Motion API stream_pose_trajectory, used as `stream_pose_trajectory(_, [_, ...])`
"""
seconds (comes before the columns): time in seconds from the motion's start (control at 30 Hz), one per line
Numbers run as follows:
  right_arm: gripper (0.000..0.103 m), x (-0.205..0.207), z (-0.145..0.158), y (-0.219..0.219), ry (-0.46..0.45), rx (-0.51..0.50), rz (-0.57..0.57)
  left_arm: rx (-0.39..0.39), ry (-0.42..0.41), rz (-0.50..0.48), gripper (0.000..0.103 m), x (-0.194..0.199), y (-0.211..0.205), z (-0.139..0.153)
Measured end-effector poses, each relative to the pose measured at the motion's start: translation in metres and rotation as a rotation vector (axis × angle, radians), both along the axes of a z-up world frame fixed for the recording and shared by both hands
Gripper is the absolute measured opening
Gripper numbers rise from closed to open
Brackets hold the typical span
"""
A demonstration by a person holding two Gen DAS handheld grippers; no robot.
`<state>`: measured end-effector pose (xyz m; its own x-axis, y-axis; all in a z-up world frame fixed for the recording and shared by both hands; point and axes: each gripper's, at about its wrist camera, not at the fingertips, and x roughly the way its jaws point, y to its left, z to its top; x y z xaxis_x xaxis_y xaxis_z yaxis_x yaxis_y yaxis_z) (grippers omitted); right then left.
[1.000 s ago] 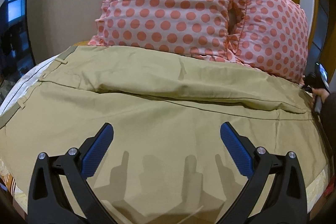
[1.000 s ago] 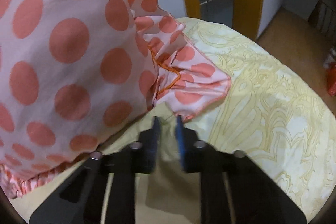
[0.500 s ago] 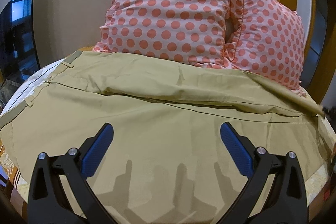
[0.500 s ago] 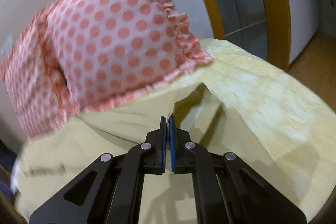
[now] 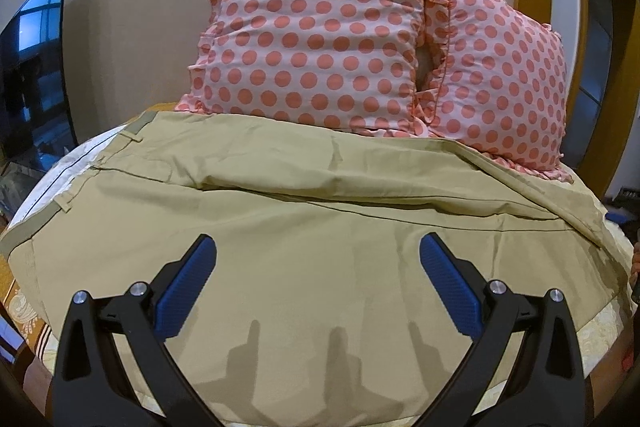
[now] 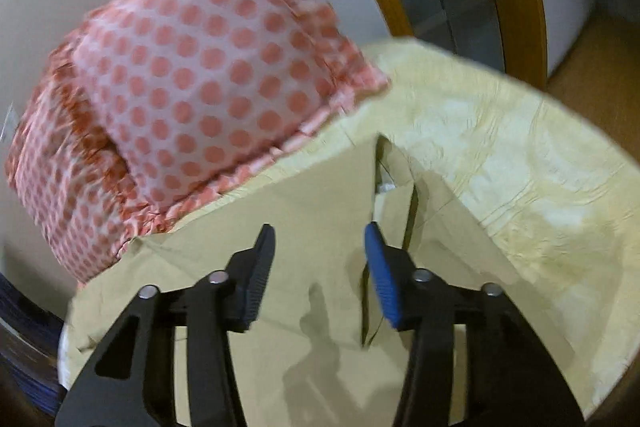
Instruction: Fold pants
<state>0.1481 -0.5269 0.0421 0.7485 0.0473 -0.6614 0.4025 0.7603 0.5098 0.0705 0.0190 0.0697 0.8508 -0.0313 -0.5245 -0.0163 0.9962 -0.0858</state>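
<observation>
Left wrist: pants [image 5: 312, 227] across bed [image 5: 600, 323].

The near stretch of the khaki pants [image 5: 304, 267] lies flat and open to approach, under the spread jaws of the left gripper [image 5: 318, 279]. At the far side two polka-dot pillows [image 5: 316, 43] stand against the wall [image 5: 132, 7] and block passage, their lower edges touching the cloth. On the right, bare yellow bedspread [image 6: 532, 155] offers open surface
</observation>
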Motion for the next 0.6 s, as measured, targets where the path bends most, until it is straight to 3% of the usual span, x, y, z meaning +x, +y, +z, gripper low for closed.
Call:
stream_pose_trajectory(0.13, [0.042, 0.003, -0.018, -0.001, 0.041, 0.009, 0.000, -0.006, 0.008, 0.013, 0.101, 0.002, 0.005, -0.001])
stream_pose_trajectory(0.2, [0.036, 0.000, -0.024, 0.000, 0.035, 0.033, 0.012, -0.007, 0.013, 0.010, 0.101, 0.002, 0.005, -0.002])
stream_pose_trajectory(0.27, [0.009, -0.003, -0.025, 0.004, 0.017, 0.039, 0.039, -0.005, 0.013, 0.003, 0.101, 0.002, 0.002, -0.001])
stream_pose_trajectory(0.5, [0.008, -0.003, -0.014, 0.013, -0.045, -0.003, 0.127, 0.009, 0.007, -0.026, 0.101, -0.003, -0.010, 0.001])
stream_pose_trajectory(0.6, [0.004, -0.007, -0.011, 0.016, -0.113, 0.034, 0.176, 0.014, 0.004, -0.028, 0.101, -0.006, -0.013, 0.003])
